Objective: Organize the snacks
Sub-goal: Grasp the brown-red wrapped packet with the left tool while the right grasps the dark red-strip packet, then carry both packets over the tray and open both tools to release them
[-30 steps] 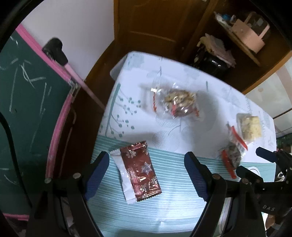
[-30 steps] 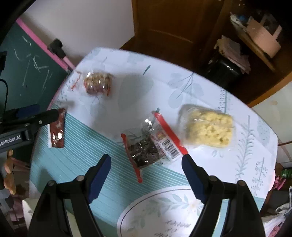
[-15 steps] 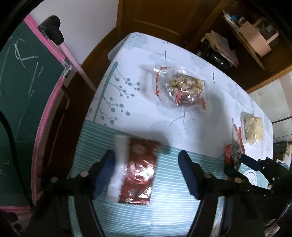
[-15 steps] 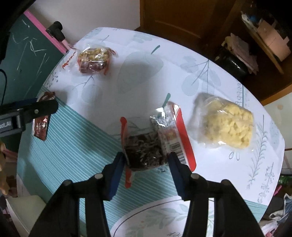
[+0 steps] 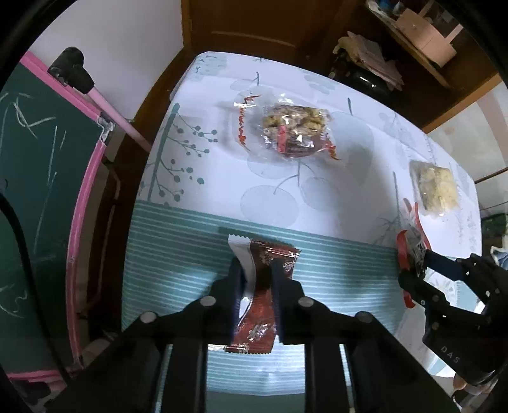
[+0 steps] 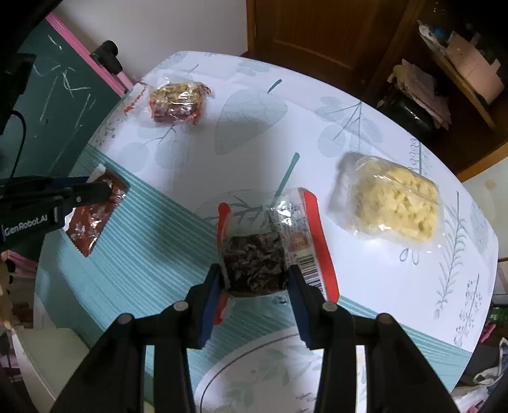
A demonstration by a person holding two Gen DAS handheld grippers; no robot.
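A red foil snack packet point(image 5: 276, 254) with a white end lies on the teal striped band of the tablecloth point(image 5: 177, 254). My left gripper point(image 5: 256, 273) points down on it, its jaws closing with the pads pinching the packet's middle. A clear bag of dark snacks with red edges point(image 6: 254, 251) sits between the pads of my right gripper point(image 6: 254, 276), whose jaws are closing and pressing its sides. In the right wrist view, the left gripper point(image 6: 95, 187) and red packet point(image 6: 89, 225) show at far left.
A clear bag of mixed nuts point(image 5: 292, 130) lies at the far left of the white leaf-print cloth point(image 6: 247, 127). A bag of yellow puffed snacks point(image 6: 397, 206) lies at the right. A green chalkboard with a pink frame point(image 5: 38, 178) stands left of the table, and dark shelves point(image 5: 412, 28) stand behind it.
Both grippers have come down and closed: the left from wide open around the red packet to pinching it, the right from wide open to gripping the dark snack bag.
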